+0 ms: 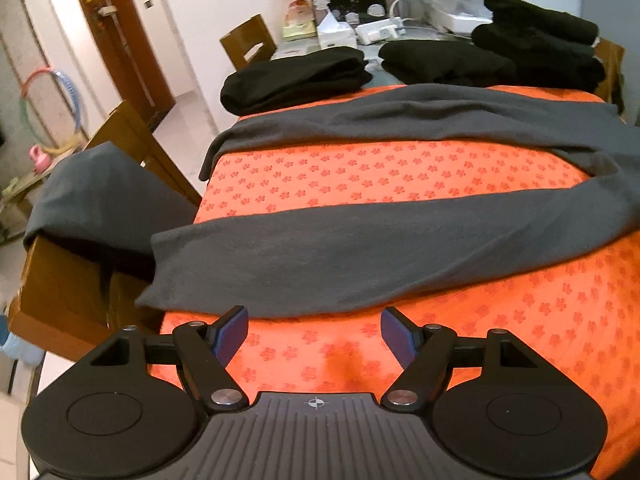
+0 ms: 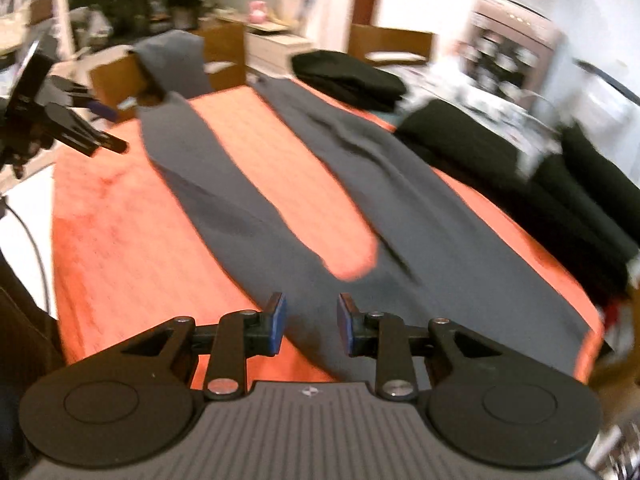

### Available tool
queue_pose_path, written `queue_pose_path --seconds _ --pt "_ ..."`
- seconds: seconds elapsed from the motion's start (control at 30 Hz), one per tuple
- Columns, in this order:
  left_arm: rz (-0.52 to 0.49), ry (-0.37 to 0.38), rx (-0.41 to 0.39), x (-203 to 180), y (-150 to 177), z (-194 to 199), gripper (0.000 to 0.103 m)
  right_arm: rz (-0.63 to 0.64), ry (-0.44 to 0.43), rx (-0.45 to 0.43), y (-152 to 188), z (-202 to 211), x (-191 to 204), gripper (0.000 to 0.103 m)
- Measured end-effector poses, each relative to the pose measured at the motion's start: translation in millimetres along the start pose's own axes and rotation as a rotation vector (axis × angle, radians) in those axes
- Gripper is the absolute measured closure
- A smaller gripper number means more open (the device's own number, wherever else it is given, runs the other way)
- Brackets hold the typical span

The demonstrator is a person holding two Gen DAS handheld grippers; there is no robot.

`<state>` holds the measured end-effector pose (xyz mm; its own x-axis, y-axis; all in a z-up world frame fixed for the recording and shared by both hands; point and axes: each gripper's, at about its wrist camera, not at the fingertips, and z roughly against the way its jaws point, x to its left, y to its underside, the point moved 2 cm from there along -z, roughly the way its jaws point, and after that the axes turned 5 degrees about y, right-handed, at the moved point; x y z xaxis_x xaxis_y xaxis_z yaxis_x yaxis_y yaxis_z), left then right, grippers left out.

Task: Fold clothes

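**Grey trousers spread flat, both claws free**

A pair of dark grey trousers (image 1: 360, 256) lies on the orange flower-print cloth (image 1: 400, 172) covering the table, its two legs running apart with a strip of orange between them. The leg ends hang over the table's edge by a wooden chair (image 1: 60, 292), where another grey garment (image 1: 104, 204) is draped. Stacks of folded black clothes (image 1: 296, 80) sit along the far side.

The left gripper (image 1: 314, 334) hovers just short of the near leg's hem, jaws spread wide with nothing between them. The right gripper (image 2: 311, 324) sits over the waist end where the legs join; its jaws stand partly apart and no cloth is pinched, though blur hides fine contact.

The fabric looks thin, light and limp, probably a soft knit: it will sag and crease when lifted, and slide easily over the cloth. Best holds seem to be the hem corner of the near leg and the waistband edge, pinching both layers so the leg carries over evenly.
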<state>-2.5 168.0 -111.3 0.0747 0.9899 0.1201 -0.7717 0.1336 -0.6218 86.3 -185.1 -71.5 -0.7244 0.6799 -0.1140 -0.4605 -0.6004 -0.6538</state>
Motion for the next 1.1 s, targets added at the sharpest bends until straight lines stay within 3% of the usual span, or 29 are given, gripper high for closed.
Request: queue_pose_path --seconds 0.2,0.43,0.53,0.67,0.7,0.73,0.77,0.8,0.93,1.1 --pt "-0.033 0.059 -0.018 29.3 0.0 2.6 0.028 0.059 -0.092 -0.009 -51.9 -47.5 51.2 0.071" --pt "-0.098 0.089 -0.025 59.6 5.9 -0.7 0.028 0.190 -0.171 0.015 -89.4 -102.8 124.9 0.062" --pt "-0.146 0.092 -0.023 69.3 9.9 -7.0 0.028 0.300 -0.151 0.020 -102.5 -125.6 152.2 0.055" --pt "-0.208 0.112 -0.020 81.7 12.2 -19.2 0.028 0.473 -0.092 0.045 -110.6 -149.1 174.9 0.054" --pt "-0.221 0.119 -0.019 84.1 12.4 -22.5 0.028 0.490 -0.095 0.061 -111.5 -153.6 175.8 0.055" --pt "-0.232 0.126 -0.019 86.0 12.2 -25.9 0.028 0.505 -0.097 0.077 -112.3 -158.3 177.1 0.063" --pt "-0.240 0.135 -0.018 87.3 11.9 -29.7 0.028 0.511 -0.094 0.091 -113.6 -161.0 176.8 0.075" --pt "-0.245 0.145 -0.016 87.7 11.6 -34.0 0.028 0.513 -0.088 0.103 -114.9 -163.1 175.9 0.095" --pt "-0.283 0.177 -0.016 85.1 9.8 -52.5 0.028 0.419 -0.069 0.074 -129.9 -153.2 162.7 0.098" --pt "-0.327 0.143 -0.050 78.8 4.2 -72.7 0.030 0.265 -0.054 0.027 -148.9 -130.5 138.5 0.098"
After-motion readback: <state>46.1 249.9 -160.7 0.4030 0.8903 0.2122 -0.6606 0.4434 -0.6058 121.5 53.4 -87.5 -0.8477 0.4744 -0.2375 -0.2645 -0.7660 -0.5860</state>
